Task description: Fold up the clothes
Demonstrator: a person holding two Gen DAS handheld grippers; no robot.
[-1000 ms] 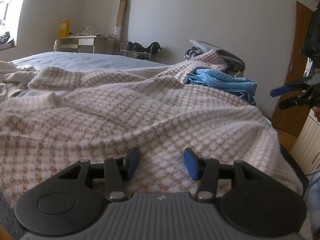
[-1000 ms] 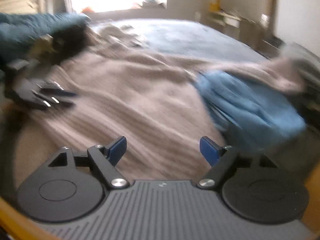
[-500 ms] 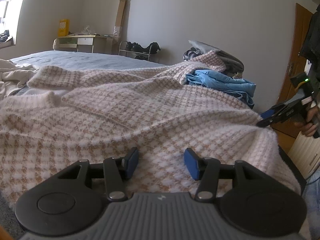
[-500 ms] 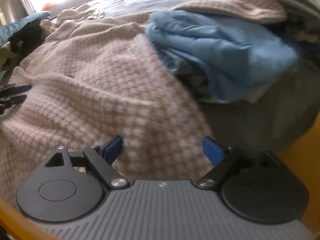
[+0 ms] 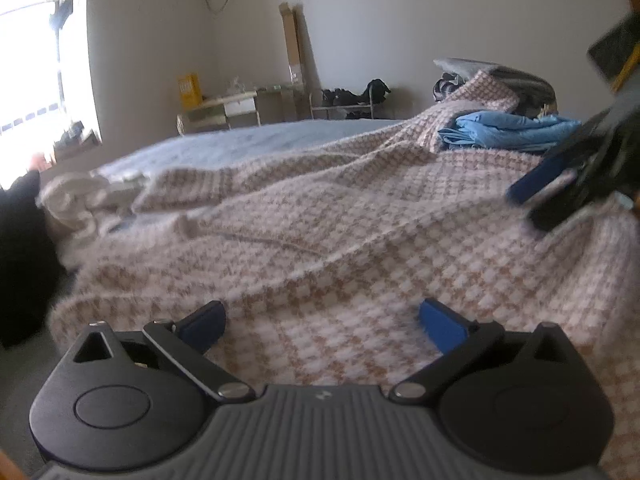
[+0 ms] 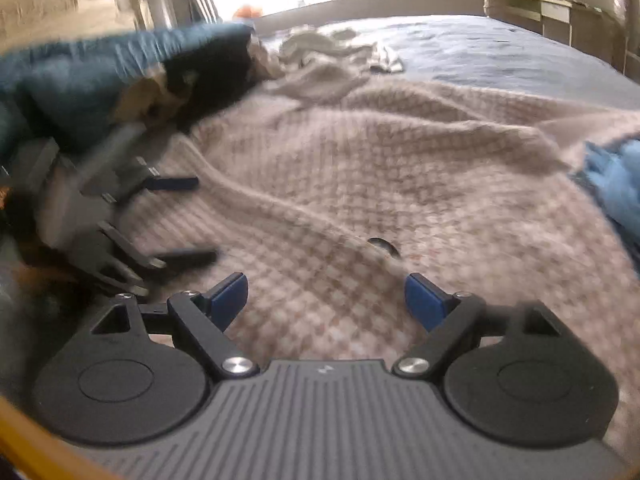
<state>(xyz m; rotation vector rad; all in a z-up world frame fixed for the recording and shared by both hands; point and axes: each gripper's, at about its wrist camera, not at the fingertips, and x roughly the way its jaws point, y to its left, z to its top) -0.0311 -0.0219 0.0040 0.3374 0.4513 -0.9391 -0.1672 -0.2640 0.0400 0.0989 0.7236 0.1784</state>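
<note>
Checked knit garment spread beneath both gaping jaws.

Daylight poured from a blown-out window at left, leaving the far wall evenly lit. Both fisheye views bowed at the edges (corners dark), and motion blur smeared the right wrist view's left side.

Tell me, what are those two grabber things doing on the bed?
A person holds them to fold clothes. Both the left gripper and the right gripper are open, low over a pink checked sweater spread on the bed. Neither has grabbed it yet. Folded blue clothes sit nearby.
</note>
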